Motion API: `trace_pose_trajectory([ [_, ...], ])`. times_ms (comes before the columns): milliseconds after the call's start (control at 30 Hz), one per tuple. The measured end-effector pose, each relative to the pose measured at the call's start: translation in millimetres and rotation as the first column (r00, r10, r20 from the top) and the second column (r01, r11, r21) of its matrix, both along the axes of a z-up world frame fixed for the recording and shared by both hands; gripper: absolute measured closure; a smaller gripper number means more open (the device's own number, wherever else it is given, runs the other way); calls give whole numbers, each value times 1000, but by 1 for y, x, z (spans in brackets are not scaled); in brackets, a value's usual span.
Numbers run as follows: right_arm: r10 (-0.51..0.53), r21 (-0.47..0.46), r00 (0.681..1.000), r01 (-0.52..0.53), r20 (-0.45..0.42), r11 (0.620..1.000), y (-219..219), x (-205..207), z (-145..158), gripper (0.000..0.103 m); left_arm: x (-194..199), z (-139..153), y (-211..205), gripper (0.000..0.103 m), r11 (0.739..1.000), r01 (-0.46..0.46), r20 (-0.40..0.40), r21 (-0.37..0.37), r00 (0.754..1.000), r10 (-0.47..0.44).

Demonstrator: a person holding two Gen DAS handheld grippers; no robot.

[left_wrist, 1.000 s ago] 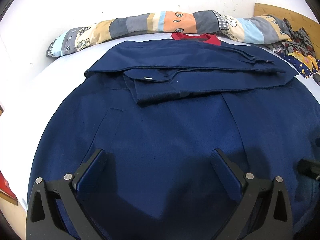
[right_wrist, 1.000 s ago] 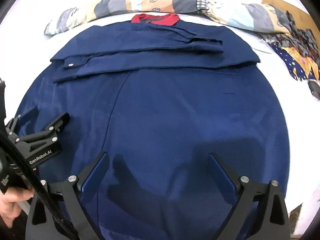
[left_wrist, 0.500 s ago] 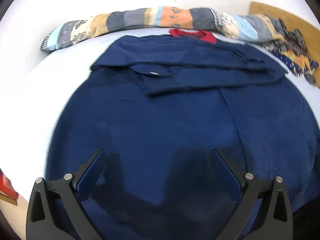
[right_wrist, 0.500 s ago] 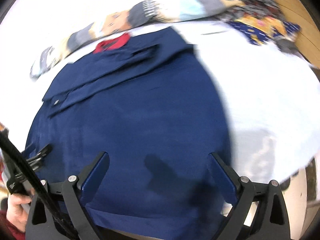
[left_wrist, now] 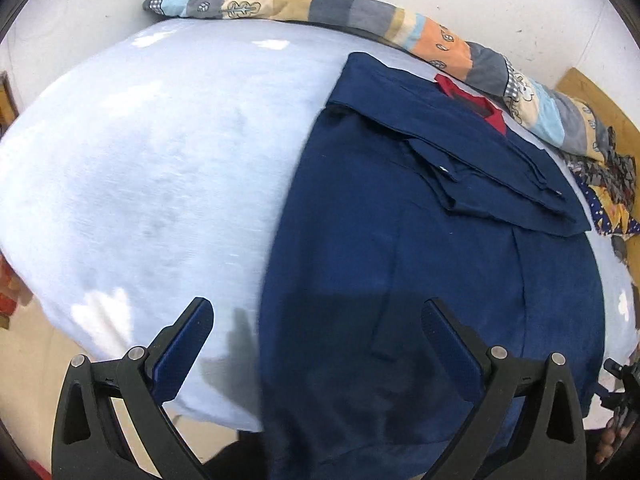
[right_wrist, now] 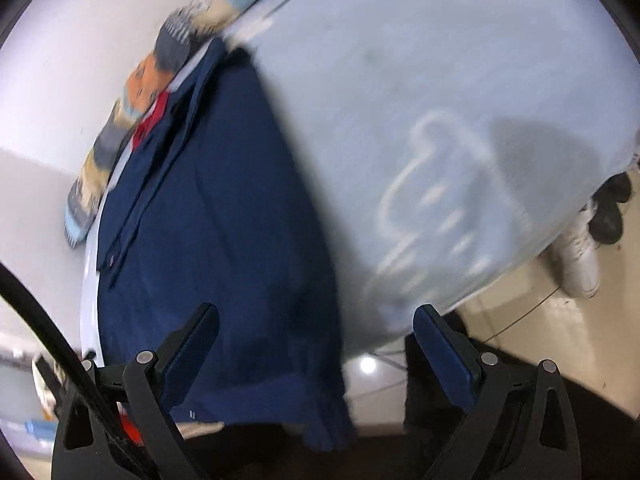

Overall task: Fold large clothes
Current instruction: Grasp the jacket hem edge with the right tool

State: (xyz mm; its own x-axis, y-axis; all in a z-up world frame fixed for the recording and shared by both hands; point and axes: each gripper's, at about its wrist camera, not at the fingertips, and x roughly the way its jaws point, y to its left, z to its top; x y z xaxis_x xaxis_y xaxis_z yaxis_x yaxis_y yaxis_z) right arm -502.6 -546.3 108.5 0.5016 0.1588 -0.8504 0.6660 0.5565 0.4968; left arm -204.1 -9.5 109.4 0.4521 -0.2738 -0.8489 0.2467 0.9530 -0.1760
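Navy garment (left_wrist: 420,260) is lying spread on the pale blue bed sheet (left_wrist: 160,160) in the left wrist view, filling the right half, with its sleeves already folded across the far end under a red collar (left_wrist: 486,110) and its near hem hanging over the bed's near edge. A patchwork bolster (left_wrist: 360,16) is running along the far side against the wall. The left gripper (left_wrist: 316,340) is hovering with jaws spread wide and gripping nothing, straddling the garment's left edge near the hem. In the right wrist view, which is blurring and tilting, the navy garment (right_wrist: 224,240) is running from the near left to the far collar (right_wrist: 152,120), and the right gripper (right_wrist: 316,340) is likewise gaping wide and empty, its left finger over the cloth and its right finger beyond the sheet (right_wrist: 440,120) over the floor. White shoes (right_wrist: 580,260) are standing on the floor at right. Judging by this, each gripper should be settling on one hem corner, pinching the full thickness, then lifting evenly and carrying the hem toward the collar while keeping the side edges aligned.
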Motion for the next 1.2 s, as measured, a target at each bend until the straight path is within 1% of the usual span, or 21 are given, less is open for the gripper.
trace_pose_trajectory([
  [67,40,-9,999,-40,-20,999,12,4,-3,3,-3,3,4,0,1000,19,4,16,1000,-19],
  [133,84,-14,995,-85,-48,996,26,10,-9,8,-5,6,8,0,999,41,9,25,999,-41],
  [167,101,-15,993,-102,-57,995,30,12,-11,21,-6,8,11,0,999,41,12,26,999,-42],
  [200,116,-20,991,-118,-69,993,36,12,-13,42,-6,8,14,0,999,41,13,27,999,-41],
  [233,135,-32,987,-138,-91,990,41,15,-14,52,-5,9,18,0,999,43,12,28,999,-43],
  [267,149,-55,981,-156,-120,986,46,17,-16,67,-5,9,21,0,999,44,9,29,999,-44],
  [300,156,-60,980,-164,-125,985,47,18,-17,78,-5,9,25,0,999,44,2,27,999,-44],
  [367,154,-49,986,-157,-62,986,47,18,-9,81,-4,7,30,0,998,51,-24,21,998,-50],
  [433,145,-37,987,-142,67,989,44,15,9,84,-3,2,33,0,999,50,-52,14,997,-49],
  [467,143,-39,982,-139,123,989,43,16,19,84,-2,0,34,0,999,51,-65,11,997,-51],
  [533,140,-71,972,-129,187,989,42,16,35,84,-2,-7,31,0,998,63,-104,13,993,-61],
  [600,116,-63,955,-102,272,993,37,15,48,84,-4,-13,29,0,997,76,-142,21,987,-73],
  [633,112,-60,951,-99,290,993,36,18,52,84,-5,-16,28,4,996,90,-161,10,983,-87],
  [667,124,-73,948,-107,295,992,36,25,57,84,-7,-18,27,14,995,101,-173,3,980,-99],
  [700,140,-89,944,-119,298,989,37,32,63,84,-8,-20,25,19,993,115,-187,1,976,-112],
  [733,150,-96,942,-127,301,987,36,37,66,84,-10,-23,24,28,991,131,-201,0,971,-129],
  [767,165,-107,937,-138,308,985,40,45,70,84,-12,-25,24,30,990,142,-211,0,968,-138],
  [900,177,-151,924,-133,338,980,36,69,95,84,-18,-29,29,30,988,152,-241,-26,958,-153],
  [1033,141,-129,916,-99,376,987,14,82,114,84,-18,-33,39,30,985,131,-278,-111,948,-157],
  [1133,132,-132,912,-87,389,987,1,84,120,84,-20,-33,40,31,974,125,-295,-188,939,-177],
  [1200,130,-130,910,-85,395,988,0,86,121,84,-20,-33,37,52,960,136,-303,-244,930,-209],
])
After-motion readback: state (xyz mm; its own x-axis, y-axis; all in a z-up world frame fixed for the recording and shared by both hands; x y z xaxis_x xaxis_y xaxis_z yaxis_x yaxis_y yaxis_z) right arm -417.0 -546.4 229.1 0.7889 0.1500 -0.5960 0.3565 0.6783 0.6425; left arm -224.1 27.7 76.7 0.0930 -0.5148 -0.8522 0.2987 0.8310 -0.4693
